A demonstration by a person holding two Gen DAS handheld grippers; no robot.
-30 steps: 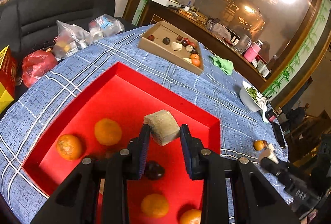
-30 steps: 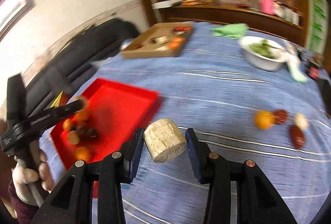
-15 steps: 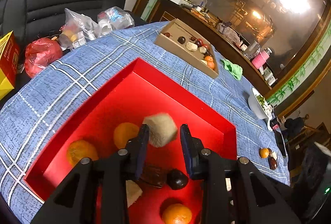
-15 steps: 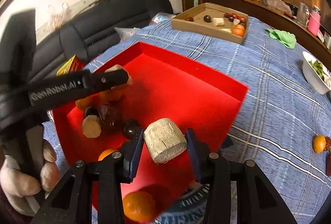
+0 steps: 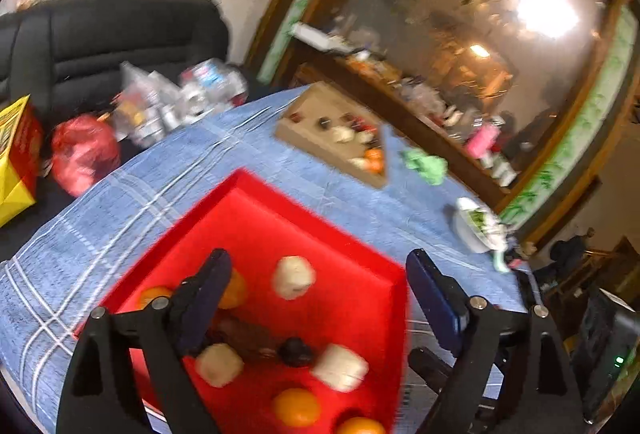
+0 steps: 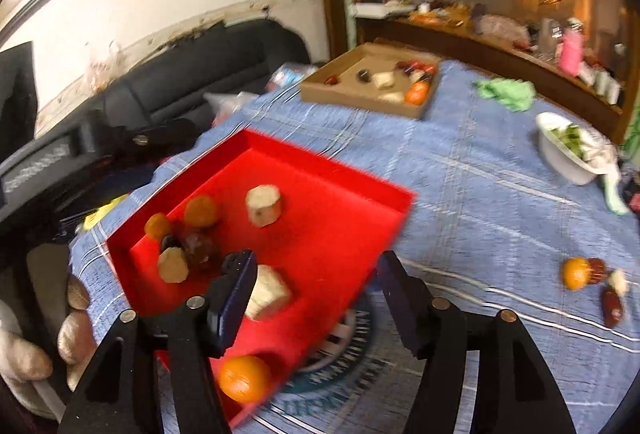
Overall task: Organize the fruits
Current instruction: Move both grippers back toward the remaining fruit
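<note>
red tray (image 5: pixel 256 230): smooth, glossy plastic, seen under the fingers | bench cloth (image 6: pixel 472 169): woven, matt, checked | far box (image 6: pixel 320 89): matt cardboard | fingers (image 5: pixel 440 298): matt black plastic

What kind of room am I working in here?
Most likely a home living or dining room: a black sofa by the wall, a table under a blue checked cloth, and a cluttered wooden sideboard behind it.
</note>
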